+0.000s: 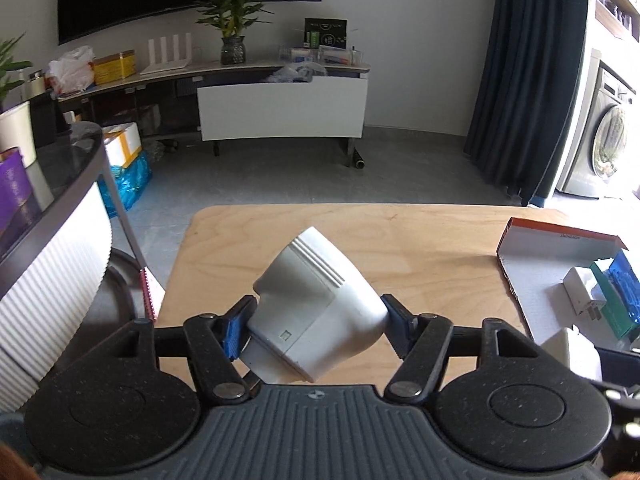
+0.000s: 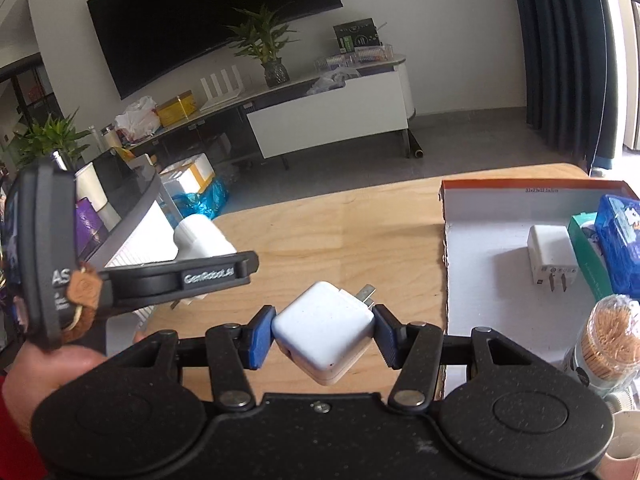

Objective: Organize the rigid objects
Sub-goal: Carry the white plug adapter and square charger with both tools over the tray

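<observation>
My left gripper (image 1: 316, 326) is shut on a white bottle-shaped plastic container (image 1: 316, 308), held tilted above the wooden table (image 1: 420, 248). The container also shows in the right wrist view (image 2: 202, 236), behind the left gripper's body. My right gripper (image 2: 325, 334) is shut on a white square charger (image 2: 324, 330), prongs pointing away to the upper right, above the table (image 2: 340, 232). An open white cardboard box with orange edges (image 2: 492, 264) lies to the right, holding a white plug adapter (image 2: 551, 256), a green carton (image 2: 588, 248) and a blue plastic box (image 2: 620, 236). The box also shows in the left wrist view (image 1: 532, 276).
A jar of toothpicks (image 2: 608, 340) stands at the right, near the box's front. A round dark-topped side table with a ribbed white wall (image 1: 56, 248) stands left of the table. Beyond are the floor, a TV cabinet (image 1: 280, 104) and a dark curtain (image 1: 520, 72).
</observation>
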Available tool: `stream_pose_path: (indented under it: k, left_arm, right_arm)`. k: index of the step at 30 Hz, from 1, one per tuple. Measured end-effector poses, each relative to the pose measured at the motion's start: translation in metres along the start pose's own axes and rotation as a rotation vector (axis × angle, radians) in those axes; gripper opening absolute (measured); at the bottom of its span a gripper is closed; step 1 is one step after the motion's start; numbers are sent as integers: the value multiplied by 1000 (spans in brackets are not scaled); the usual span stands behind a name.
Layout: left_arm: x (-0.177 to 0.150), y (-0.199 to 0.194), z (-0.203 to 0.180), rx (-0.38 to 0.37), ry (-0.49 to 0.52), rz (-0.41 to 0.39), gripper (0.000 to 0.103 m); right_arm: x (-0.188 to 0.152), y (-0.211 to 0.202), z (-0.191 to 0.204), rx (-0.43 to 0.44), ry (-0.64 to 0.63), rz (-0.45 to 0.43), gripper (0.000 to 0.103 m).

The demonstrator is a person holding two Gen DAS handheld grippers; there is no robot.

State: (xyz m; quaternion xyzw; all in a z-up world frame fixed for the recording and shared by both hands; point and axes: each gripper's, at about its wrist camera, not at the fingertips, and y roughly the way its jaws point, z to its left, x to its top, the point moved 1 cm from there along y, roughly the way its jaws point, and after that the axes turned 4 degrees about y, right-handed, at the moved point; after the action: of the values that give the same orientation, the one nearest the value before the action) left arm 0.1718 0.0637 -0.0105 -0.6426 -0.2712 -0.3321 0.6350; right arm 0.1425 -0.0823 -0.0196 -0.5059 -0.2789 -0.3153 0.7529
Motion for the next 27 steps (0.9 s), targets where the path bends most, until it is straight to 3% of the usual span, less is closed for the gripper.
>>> stream_pose_path:
  k: [11, 27]
  left_arm:
    - [-9, -69, -13, 20, -75, -39, 67]
    - [-24, -101, -48, -40, -48, -70, 67]
  right_arm:
    - [4, -48, 12, 5, -84, -36, 64]
    - [7, -106, 3, -52, -162, -62, 64]
